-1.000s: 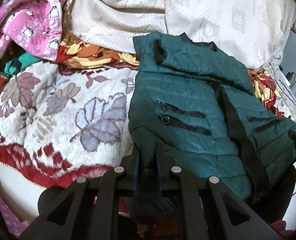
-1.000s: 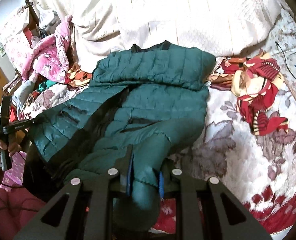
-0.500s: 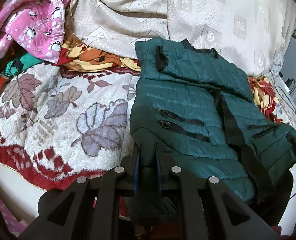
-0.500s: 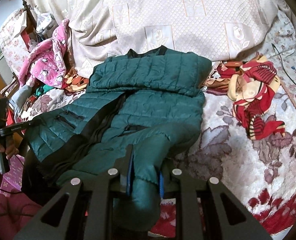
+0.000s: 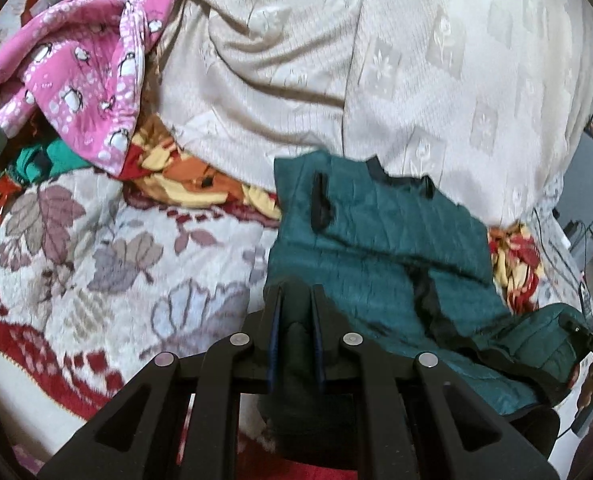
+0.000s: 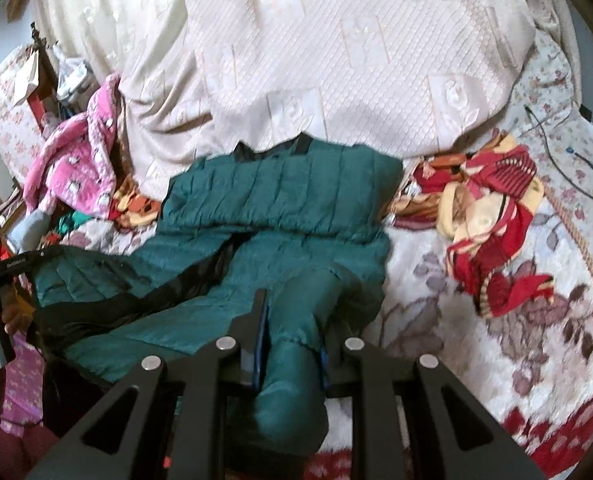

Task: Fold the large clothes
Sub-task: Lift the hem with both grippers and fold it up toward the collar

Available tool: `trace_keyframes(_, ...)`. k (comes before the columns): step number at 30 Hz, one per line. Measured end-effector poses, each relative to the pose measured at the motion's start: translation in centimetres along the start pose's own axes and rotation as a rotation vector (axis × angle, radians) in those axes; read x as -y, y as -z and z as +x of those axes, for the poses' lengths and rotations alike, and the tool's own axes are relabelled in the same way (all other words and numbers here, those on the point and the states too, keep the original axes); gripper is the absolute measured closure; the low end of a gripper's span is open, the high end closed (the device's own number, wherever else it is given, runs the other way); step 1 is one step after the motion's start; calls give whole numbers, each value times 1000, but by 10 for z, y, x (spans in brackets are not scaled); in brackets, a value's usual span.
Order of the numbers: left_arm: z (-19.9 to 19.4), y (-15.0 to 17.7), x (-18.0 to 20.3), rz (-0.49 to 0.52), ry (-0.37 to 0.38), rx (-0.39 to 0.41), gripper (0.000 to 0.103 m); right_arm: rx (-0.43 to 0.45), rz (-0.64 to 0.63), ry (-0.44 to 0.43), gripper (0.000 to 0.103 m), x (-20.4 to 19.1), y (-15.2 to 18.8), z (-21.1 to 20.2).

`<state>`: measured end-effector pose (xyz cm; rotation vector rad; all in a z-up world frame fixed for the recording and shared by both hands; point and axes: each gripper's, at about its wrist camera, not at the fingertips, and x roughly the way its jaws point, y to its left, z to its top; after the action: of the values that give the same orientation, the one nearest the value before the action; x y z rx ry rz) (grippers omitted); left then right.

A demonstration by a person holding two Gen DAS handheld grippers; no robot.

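**Jacket held at both near corners, collar lying away from me**

I found the green jacket (image 6: pixel 288 216) spread on the bed (image 6: pixel 476 320), its long axis running from my claws away toward the cream quilt (image 6: pixel 336 60). The collar end lay farthest off, touching the quilt's edge, with the upper part already doubled over as a band across the body. The hem end was nearest me.

The left claw (image 5: pixel 294 332) was clamped tight on the jacket's near left corner, with dark green fabric pinched between the jaws and hanging below them. The right claw (image 6: pixel 290 340) stood narrow, gripping a thick roll of the jacket that I took for a sleeve or hem corner; the fabric bulged between the jaws and drooped beneath. Both claws pointed steeply down over the near edge of the bed.

In my judgement the coming fold turned on carrying the held near edge forward, along the long axis, toward the collar. Neither hand was nearer; each held its own corner.

I noted no containers. Loose on the bed were a pink penguin-print garment (image 5: pixel 76 76) to the left and a red patterned cloth (image 6: pixel 492 216) just beside the jacket's right side. A cable (image 6: pixel 556 152) lay well apart, at far right.
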<state>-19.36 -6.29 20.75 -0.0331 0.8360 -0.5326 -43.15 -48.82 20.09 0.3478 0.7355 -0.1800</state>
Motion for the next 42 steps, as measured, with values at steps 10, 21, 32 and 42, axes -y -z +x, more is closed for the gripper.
trace_keyframes(10, 32, -47, -4, -58, -33, 54, 103, 68, 3, 46, 84, 0, -55, 33)
trace_keyframes(21, 41, 1, -33, -109, 99, -174, 56, 52, -17, 69, 84, -6, -68, 54)
trace_keyframes(32, 48, 81, -86, -471, 278, -417, 35, 44, -16, 72, 84, -4, -64, 54)
trace_keyframes(42, 52, 88, -44, -383, 328, -439, 84, 40, -19, 72, 84, -4, -63, 52)
